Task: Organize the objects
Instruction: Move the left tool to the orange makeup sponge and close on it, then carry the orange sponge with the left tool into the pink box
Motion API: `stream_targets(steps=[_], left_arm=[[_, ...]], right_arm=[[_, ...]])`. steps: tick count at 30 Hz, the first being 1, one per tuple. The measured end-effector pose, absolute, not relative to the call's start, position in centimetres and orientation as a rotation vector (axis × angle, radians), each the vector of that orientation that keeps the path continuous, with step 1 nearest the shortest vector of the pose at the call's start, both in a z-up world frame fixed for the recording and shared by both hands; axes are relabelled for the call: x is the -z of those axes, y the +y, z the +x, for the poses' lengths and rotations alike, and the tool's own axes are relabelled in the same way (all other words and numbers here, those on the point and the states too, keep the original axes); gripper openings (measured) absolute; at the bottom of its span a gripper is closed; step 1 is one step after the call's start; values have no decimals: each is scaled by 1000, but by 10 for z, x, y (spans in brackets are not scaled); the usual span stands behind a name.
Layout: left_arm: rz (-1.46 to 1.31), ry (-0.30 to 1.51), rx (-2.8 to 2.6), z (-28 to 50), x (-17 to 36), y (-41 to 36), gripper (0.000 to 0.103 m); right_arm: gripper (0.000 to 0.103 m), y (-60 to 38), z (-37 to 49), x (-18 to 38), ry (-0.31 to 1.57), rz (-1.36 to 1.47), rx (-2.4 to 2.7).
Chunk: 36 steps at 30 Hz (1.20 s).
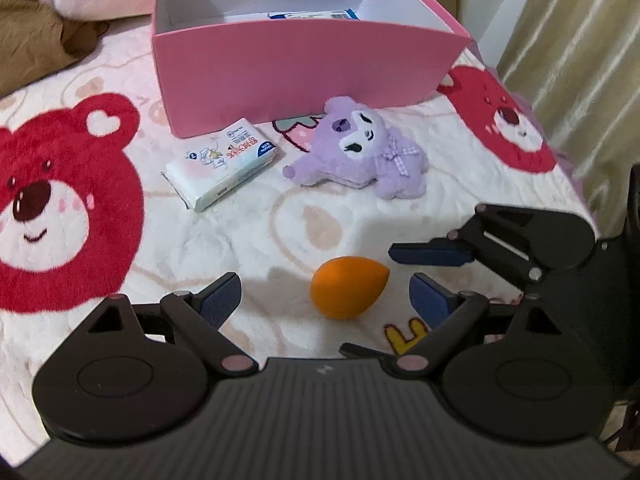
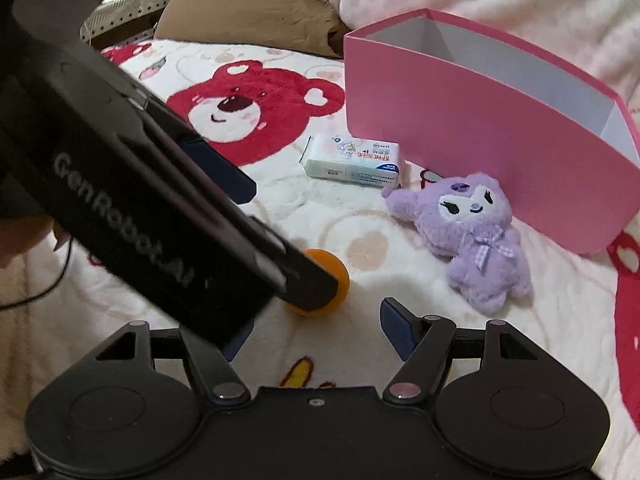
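orange sponge (image 2: 340, 276) half hidden, box contents (image 1: 312, 15) mostly hidden

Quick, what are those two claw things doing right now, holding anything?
Left gripper: open, empty, jaws either side of the orange makeup sponge.
Right gripper: open, holding nothing.

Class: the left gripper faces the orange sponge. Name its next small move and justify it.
Probably ease the left gripper forward, then close: its fingers are open, and the orange makeup sponge lies loose on the blanket between them, with the pink box beyond.
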State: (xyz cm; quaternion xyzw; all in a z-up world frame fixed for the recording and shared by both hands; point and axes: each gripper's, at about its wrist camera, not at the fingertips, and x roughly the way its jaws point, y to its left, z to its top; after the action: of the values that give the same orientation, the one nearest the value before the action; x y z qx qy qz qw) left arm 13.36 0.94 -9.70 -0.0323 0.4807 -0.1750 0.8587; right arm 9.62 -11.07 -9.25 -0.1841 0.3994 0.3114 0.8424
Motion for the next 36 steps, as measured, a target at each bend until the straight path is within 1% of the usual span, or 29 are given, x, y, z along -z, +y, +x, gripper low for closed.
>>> stream_targets(steps=[3, 6, 7, 8, 9, 10, 12, 13, 14, 15, 17, 24, 29, 36], left_arm=[[-51, 992, 366, 134, 100, 6, 91], [-71, 967, 395, 133, 98, 5, 85], [-87, 968, 402, 133, 97, 6, 72], [-115, 985, 402, 135, 97, 8, 52], [-148, 1014, 402, 137, 99, 9, 50], [-193, 1048, 405, 139, 102, 11, 50], [-259, 1087, 387, 142, 110, 15, 48], [-259, 1084, 367, 142, 113, 16, 48], [-246, 1073, 353, 142, 114, 16, 48], [-241, 1058, 350, 142, 113, 15, 47], [-248, 1029, 360, 140, 109, 14, 39], [-217, 949, 399, 133, 89, 12, 38], [-211, 892, 421, 122, 65, 16, 35], [-244, 848, 433, 122, 35, 21, 34]], right_arm=[[73, -110, 92, 94, 803, -405, -659], [67, -109, 92, 93, 776, -403, -651], [62, -109, 92, 92, 769, -392, -651], [60, -110, 93, 92, 764, -375, -655], [60, -111, 94, 92, 762, -357, -665], [60, -110, 95, 94, 762, -350, -674], [51, -108, 95, 98, 756, -363, -666], [43, -107, 96, 100, 765, -362, -660], [41, -108, 98, 102, 776, -351, -655], [40, -109, 98, 101, 772, -334, -650], [39, -111, 100, 98, 770, -302, -641], [39, -119, 100, 75, 763, -232, -629], [39, -119, 92, 56, 725, -258, -648], [40, -124, 88, 24, 681, -287, -659]])
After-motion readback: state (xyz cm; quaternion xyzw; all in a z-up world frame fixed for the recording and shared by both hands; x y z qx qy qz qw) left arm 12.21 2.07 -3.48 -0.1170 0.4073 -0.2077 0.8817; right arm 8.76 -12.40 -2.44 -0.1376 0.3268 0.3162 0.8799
